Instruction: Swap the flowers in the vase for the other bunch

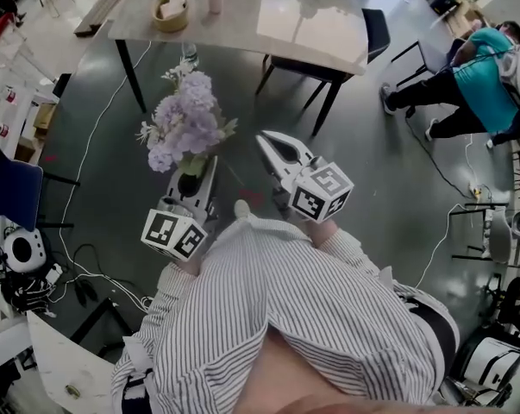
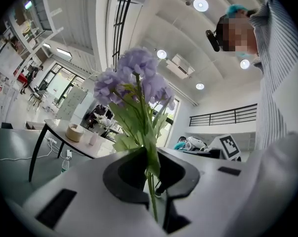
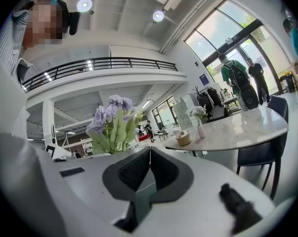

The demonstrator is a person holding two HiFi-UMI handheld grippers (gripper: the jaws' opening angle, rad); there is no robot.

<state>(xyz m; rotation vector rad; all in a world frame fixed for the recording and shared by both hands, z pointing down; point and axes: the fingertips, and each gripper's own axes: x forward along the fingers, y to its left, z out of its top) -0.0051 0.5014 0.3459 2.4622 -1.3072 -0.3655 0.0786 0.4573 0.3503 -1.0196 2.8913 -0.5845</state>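
Clamped with the fingers [image 2: 124, 174] of the left gripper [image 2: 151, 169] on the thin green stems [image 2: 152, 191] of the lilac bunch [image 1: 186, 119], low down under the leaves, blooms standing up above. Pressed together on nothing at the right gripper [image 3: 149, 154], just beside the bunch. Held out over the dark floor [image 1: 372, 171], well apart from the tabletop [image 1: 277, 20], where the vase [image 1: 215, 0] stands with its pale flowers [image 3: 197, 111] near a round bowl [image 1: 171, 11]. Probably light and top-heavy, soft in the heads, with thin stems apt to slip or splay in a loose pinch. Best taken with all stems gathered below the leaves, never by the blooms. Likewise for the vase flowers: lift straight up by the stems, minding a vase that looks small and easily tipped.
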